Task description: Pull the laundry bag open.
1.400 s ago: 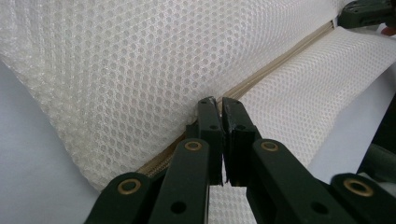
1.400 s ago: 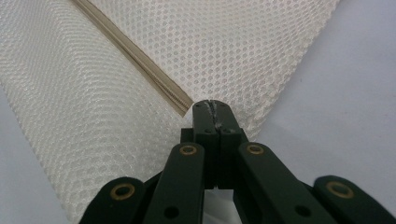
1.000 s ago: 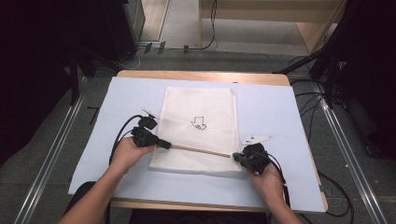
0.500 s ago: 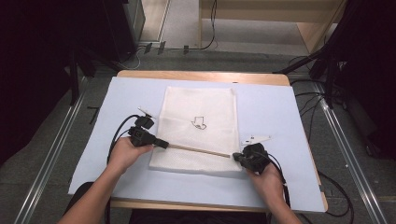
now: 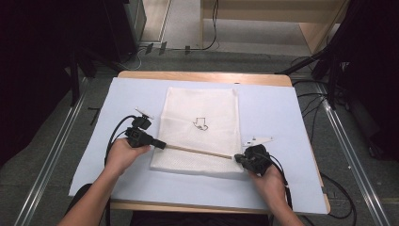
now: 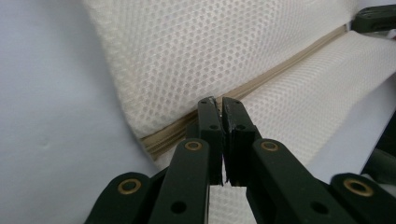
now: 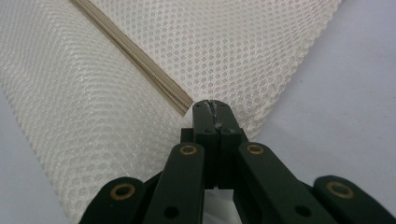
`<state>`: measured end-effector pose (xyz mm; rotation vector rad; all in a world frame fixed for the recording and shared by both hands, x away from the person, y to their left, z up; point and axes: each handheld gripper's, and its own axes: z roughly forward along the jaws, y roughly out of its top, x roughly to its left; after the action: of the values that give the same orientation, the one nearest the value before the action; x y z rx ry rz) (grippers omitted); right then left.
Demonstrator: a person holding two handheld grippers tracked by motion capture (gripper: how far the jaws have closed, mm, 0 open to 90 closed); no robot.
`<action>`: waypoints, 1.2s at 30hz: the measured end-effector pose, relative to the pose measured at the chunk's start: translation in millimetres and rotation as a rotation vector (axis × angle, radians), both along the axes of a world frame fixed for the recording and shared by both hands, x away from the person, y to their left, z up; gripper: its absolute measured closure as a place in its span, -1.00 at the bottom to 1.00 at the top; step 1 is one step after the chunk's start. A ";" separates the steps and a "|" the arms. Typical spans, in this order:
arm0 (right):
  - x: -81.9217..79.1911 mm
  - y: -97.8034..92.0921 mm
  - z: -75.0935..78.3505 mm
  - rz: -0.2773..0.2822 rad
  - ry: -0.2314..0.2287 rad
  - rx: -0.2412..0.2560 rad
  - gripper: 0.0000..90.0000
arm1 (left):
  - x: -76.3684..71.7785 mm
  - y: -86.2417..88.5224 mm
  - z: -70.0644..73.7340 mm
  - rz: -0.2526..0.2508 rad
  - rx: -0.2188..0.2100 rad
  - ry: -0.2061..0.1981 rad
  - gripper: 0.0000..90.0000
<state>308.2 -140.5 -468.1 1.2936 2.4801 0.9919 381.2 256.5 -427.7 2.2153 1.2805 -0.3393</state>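
Jaws of left gripper pinched on one end of the tan zipper band, jaws of right gripper pinched on the other end, band stretched taut between them. Long axis of that band running across the near part of the white mesh bag, slanting from left, farther off, to right, nearer the person; bag flat mid-table on the pale mat. Small dark mark printed mid-bag, too small to read; no other writing.
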 end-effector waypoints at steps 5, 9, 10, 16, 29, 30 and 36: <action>0.0 0.0 0.0 0.000 0.000 0.000 1.00 | 0.1 2.5 0.2 0.003 -0.013 0.005 0.98; 0.0 0.1 0.0 0.000 -0.001 0.000 1.00 | -0.3 3.8 1.0 0.004 -0.017 0.002 0.98; -0.2 0.1 0.0 -0.002 0.002 0.001 1.00 | -0.5 3.4 1.3 0.001 -0.013 0.001 0.98; -0.5 -0.6 0.1 -0.009 0.005 0.004 1.00 | -2.3 28.7 7.4 0.086 0.051 -0.041 0.98; 0.6 -0.6 0.3 0.005 -0.002 -0.004 1.00 | -4.6 39.0 2.1 0.080 -0.006 -0.029 0.98; 0.7 -0.8 0.3 0.008 -0.002 -0.002 1.00 | -4.9 39.3 1.7 0.076 -0.007 -0.028 0.97; 1.4 -2.0 0.4 0.014 0.004 0.004 1.00 | -7.4 39.0 0.9 0.070 -0.023 -0.047 0.96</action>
<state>309.6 -142.5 -467.7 1.2822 2.4943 0.9984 373.7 295.5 -426.8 2.1406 1.3190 -0.2720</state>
